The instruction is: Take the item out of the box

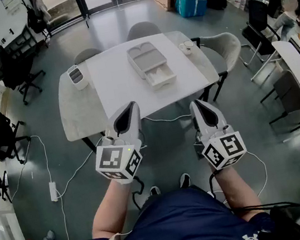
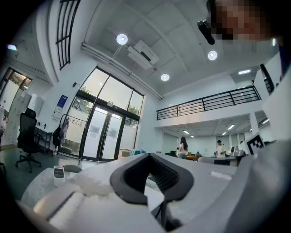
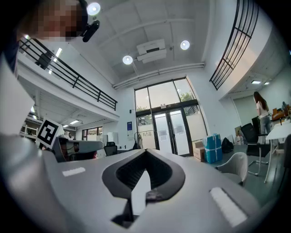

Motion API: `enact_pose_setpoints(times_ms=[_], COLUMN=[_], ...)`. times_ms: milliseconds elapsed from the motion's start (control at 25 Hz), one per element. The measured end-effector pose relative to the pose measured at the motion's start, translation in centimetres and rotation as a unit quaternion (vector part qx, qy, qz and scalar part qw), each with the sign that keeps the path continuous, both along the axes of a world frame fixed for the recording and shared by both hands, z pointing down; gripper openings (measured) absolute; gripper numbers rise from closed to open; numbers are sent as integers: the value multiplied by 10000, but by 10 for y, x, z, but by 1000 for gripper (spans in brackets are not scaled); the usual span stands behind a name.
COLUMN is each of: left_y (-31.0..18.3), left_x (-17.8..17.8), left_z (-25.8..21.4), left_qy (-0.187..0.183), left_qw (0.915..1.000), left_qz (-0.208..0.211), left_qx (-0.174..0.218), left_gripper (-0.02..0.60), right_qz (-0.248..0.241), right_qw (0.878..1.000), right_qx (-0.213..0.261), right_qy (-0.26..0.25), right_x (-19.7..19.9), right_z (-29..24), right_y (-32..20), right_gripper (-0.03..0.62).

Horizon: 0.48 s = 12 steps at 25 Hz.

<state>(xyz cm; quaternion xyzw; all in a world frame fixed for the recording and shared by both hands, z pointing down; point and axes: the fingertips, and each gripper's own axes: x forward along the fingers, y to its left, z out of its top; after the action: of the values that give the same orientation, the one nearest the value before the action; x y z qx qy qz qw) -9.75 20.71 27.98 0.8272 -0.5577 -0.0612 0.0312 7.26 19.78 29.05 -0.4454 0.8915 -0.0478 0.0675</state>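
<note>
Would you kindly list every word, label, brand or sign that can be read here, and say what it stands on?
No words read plainly.
White logo, no letters: on the person's dark clothing.
Black-and-white square markers, no letters: on the cubes of the left tool and right tool.
Blue sign beside the glass doors: too small to read.
Sheets on the glass doors: blurred.

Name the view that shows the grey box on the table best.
The head view: it shows the whole grey box from above on the table, drawer pulled out. Neither gripper view shows it recognisably; both look out across the room.
</note>
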Motion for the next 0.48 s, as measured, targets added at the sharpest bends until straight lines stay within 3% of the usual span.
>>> enact_pose_setpoints(times_ms=[480], left_y=[-6], left_x=[-13], left_z=[7], left_qy=[-3], left_qw=[10000], left_qz=[88], left_qx=[-19], left_gripper=[2], right_qz=[284], right_qw=[9994], right_qx=[-107], right_qy=[-186], right_x=[-1], right_z=[8], right_y=[-12], right_gripper=[2])
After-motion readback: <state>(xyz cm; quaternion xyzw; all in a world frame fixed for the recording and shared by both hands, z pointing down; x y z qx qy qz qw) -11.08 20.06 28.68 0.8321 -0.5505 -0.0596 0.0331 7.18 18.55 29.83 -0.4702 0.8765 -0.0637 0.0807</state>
